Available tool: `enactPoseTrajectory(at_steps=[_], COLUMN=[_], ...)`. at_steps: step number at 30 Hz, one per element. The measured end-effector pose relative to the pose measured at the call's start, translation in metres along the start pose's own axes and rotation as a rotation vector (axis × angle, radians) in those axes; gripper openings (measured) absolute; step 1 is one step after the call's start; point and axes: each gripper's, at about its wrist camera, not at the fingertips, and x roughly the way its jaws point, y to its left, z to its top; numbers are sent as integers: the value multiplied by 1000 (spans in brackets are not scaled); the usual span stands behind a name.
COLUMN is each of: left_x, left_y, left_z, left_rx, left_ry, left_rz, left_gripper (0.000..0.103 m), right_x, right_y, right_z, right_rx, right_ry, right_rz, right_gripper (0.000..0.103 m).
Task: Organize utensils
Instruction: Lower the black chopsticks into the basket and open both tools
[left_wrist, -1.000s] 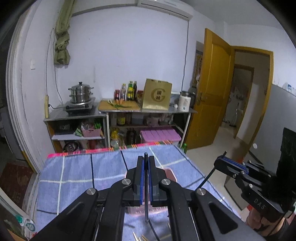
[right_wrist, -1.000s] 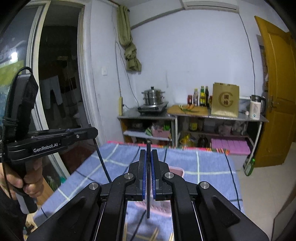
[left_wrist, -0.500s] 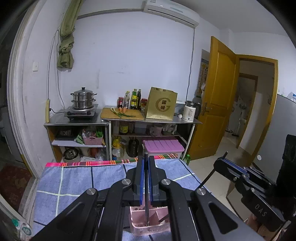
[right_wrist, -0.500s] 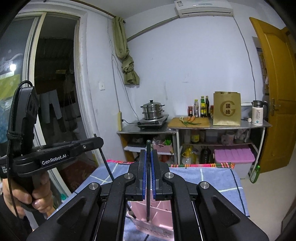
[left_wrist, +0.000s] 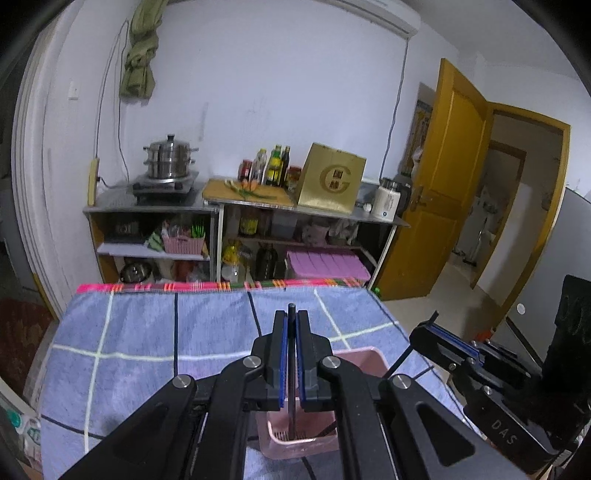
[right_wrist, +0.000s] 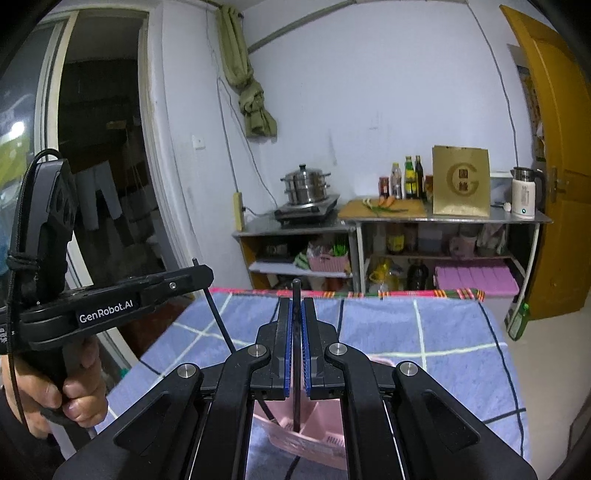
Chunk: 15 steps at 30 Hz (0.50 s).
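Note:
A pink plastic utensil holder (left_wrist: 364, 353) stands on the blue checked cloth (left_wrist: 147, 332), right under both grippers. My left gripper (left_wrist: 291, 317) is shut on a black chopstick (left_wrist: 291, 406) held upright, its lower end inside the holder. My right gripper (right_wrist: 294, 306) is shut on a second black chopstick (right_wrist: 295, 400), whose tip also dips into the pink holder (right_wrist: 317, 445). The right wrist view shows the left gripper (right_wrist: 201, 275) in a hand (right_wrist: 70, 391) at the left. The right gripper (left_wrist: 424, 332) appears at the right of the left wrist view.
Beyond the cloth's pink far hem (left_wrist: 221, 286) stand metal shelves with a steamer pot (left_wrist: 170, 157), bottles (left_wrist: 275, 166), a gold bag (left_wrist: 332, 181) and a kettle (left_wrist: 388, 199). A yellow door (left_wrist: 454, 177) hangs ajar at the right. A dark doorway (right_wrist: 103, 166) lies left.
Both grippers have sunk toward the pink holder with their chopsticks still gripped. The holder has come into view under the fingers, and the chopsticks' lower ends now reach into it.

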Motion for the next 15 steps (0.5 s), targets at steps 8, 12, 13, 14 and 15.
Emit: enactPoseTrajectory(at_steps=[8,12,13,14,15], left_x=[13,15,13,12,11], left_y=[8,8,8,7,7], left_z=[-19,-24,-26,-26,-27], left_rx=[-14,-8,-6,-6,-7], left_ry=[41,56,56,56,55], left_rz=[8,16,17,17,17], left_gripper=[4,4,4,5,8], right_x=[11,13,12,11,10], right_y=[-7,-7,-7,-7,-7], right_z=[-12,-15,-15,-15,-15], right_rx=[14,9,8,8,8], right_ry=[48,60,60,60,58], right_rz=[-21,-31,-33,-35,-38], right_gripper=[4,4,4,5,5])
